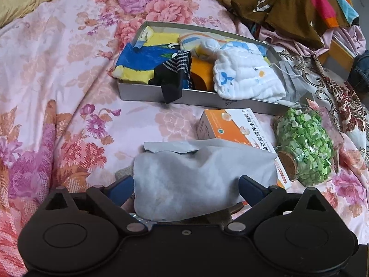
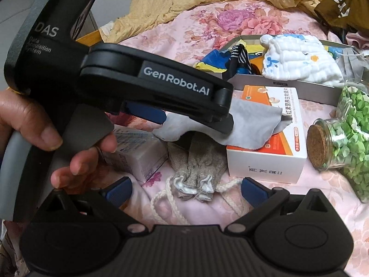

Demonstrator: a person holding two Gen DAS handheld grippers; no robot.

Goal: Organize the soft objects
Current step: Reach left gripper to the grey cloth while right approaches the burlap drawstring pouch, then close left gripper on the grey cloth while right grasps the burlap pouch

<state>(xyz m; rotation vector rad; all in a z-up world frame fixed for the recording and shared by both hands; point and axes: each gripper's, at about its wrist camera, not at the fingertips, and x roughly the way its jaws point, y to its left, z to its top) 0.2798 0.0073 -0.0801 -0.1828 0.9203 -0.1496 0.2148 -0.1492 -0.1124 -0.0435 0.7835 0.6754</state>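
Observation:
A grey soft cloth [image 1: 198, 175] lies between my left gripper's [image 1: 186, 188] wide-spread blue fingers; in the right wrist view the cloth [image 2: 251, 124] drapes from that gripper over an orange and white box [image 2: 267, 147]. Whether the cloth is pinched is unclear. A grey tray [image 1: 203, 100] holds a blue-yellow cloth [image 1: 140, 60], a black striped sock [image 1: 176, 73] and a white baby cloth [image 1: 244, 76]. My right gripper [image 2: 186, 189] is open above a grey drawstring pouch [image 2: 198, 168].
A corked glass jar of green paper bits [image 1: 304, 145] lies on its side right of the orange box [image 1: 230, 127]. A small pale box [image 2: 136, 154] sits left of the pouch. Clothes [image 1: 295, 4] pile at the far right on the floral bedspread [image 1: 57, 80].

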